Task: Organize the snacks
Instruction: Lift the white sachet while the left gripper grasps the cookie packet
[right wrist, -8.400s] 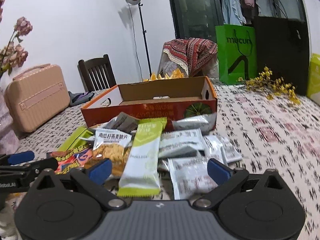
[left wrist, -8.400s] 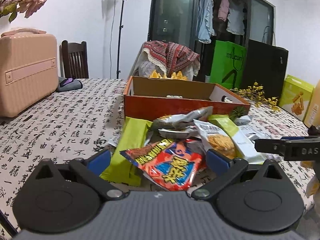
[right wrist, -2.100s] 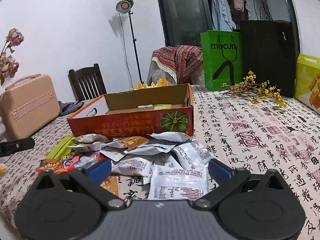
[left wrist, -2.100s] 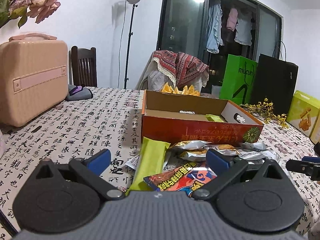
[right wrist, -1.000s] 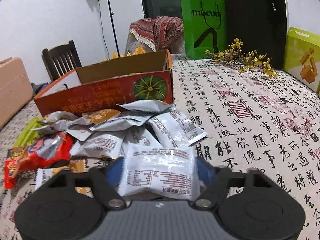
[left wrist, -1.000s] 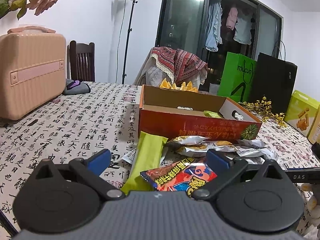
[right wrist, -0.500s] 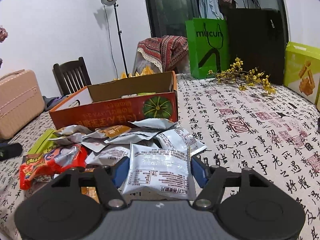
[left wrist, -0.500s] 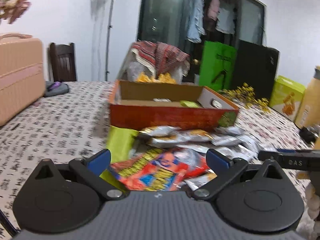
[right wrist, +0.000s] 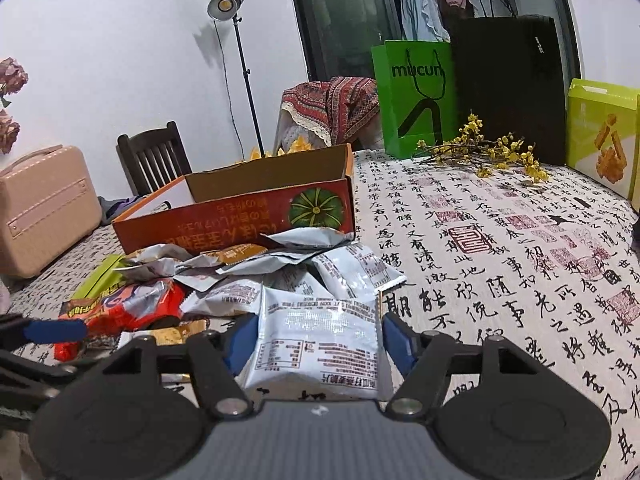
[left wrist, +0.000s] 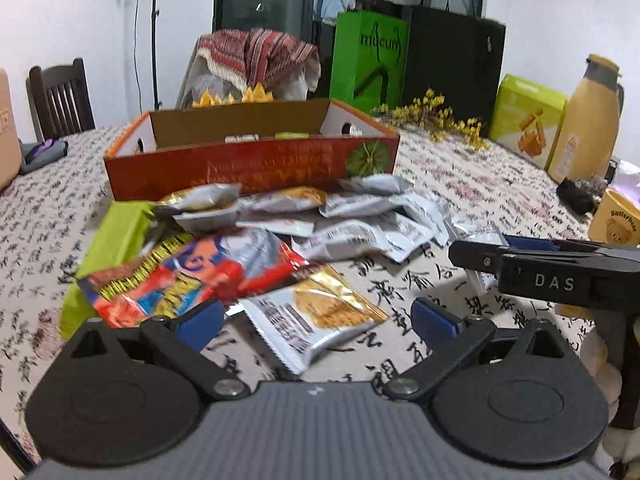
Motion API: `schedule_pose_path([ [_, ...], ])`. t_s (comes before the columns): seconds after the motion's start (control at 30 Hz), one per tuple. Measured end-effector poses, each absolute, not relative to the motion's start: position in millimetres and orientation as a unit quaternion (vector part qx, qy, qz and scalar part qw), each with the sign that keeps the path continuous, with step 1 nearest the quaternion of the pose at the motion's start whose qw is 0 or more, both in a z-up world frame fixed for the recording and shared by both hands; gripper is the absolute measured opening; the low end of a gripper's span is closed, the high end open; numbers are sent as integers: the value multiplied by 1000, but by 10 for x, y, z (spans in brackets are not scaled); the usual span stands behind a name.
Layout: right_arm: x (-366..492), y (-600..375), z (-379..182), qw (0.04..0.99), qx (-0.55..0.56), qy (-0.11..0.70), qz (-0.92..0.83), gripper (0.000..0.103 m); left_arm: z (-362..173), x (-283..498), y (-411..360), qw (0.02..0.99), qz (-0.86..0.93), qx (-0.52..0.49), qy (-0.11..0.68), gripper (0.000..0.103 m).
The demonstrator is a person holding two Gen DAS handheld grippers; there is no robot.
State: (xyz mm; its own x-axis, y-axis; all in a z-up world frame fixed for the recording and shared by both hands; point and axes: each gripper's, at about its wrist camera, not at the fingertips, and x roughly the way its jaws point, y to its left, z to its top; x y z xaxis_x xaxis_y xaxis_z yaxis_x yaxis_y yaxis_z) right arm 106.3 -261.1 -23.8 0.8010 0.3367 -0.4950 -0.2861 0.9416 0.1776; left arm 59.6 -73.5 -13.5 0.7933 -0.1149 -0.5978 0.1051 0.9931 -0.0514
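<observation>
My right gripper (right wrist: 318, 338) is shut on a white snack packet (right wrist: 316, 346) and holds it above the table. It also shows in the left wrist view (left wrist: 500, 258). My left gripper (left wrist: 316, 320) is open and empty over a gold-and-white biscuit packet (left wrist: 316, 320). A red snack bag (left wrist: 188, 272) and a green bar (left wrist: 116, 240) lie to its left. Several silvery packets (left wrist: 352, 224) are piled in front of the orange cardboard box (left wrist: 248, 168). The box (right wrist: 240, 216) is open, with a few small items inside.
A green paper bag (right wrist: 416, 96), a black bag (right wrist: 508, 84), yellow dried flowers (right wrist: 480, 152) and a lime snack box (right wrist: 600, 136) stand at the back right. A yellow flask (left wrist: 586, 120) and mug (left wrist: 616, 224) are on the right. A pink case (right wrist: 40, 208) sits left.
My right gripper has lifted and drawn back slightly with the white packet in it. My left gripper has swung right and lower, over the gold biscuit packet.
</observation>
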Motion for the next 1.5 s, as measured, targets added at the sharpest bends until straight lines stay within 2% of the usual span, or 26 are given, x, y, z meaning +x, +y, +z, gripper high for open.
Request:
schedule_pose_path([
  [0.47,1087,-2884,-317,949,70,265,153,68,-333,1020,-993,925,46,-33,376,101],
  [0.67,1111,-2918,-368,948,78,269,153,68,-367,1048,-1046,927,68,-21,368,101],
  [0.93,1107,-2866,-377,948,74,270,154,68,-353,977,-1054,933,53,-13,355,89],
  [1.07,1085,-2845,-360,948,70,270,151,68,-327,919,-1034,938,55,-9,343,66],
  [1.2,1057,-2819,-340,949,65,268,151,68,-305,873,-947,940,49,-17,336,53],
  [1.5,955,-2734,-258,952,51,262,150,68,-228,748,-865,949,38,-19,314,48],
])
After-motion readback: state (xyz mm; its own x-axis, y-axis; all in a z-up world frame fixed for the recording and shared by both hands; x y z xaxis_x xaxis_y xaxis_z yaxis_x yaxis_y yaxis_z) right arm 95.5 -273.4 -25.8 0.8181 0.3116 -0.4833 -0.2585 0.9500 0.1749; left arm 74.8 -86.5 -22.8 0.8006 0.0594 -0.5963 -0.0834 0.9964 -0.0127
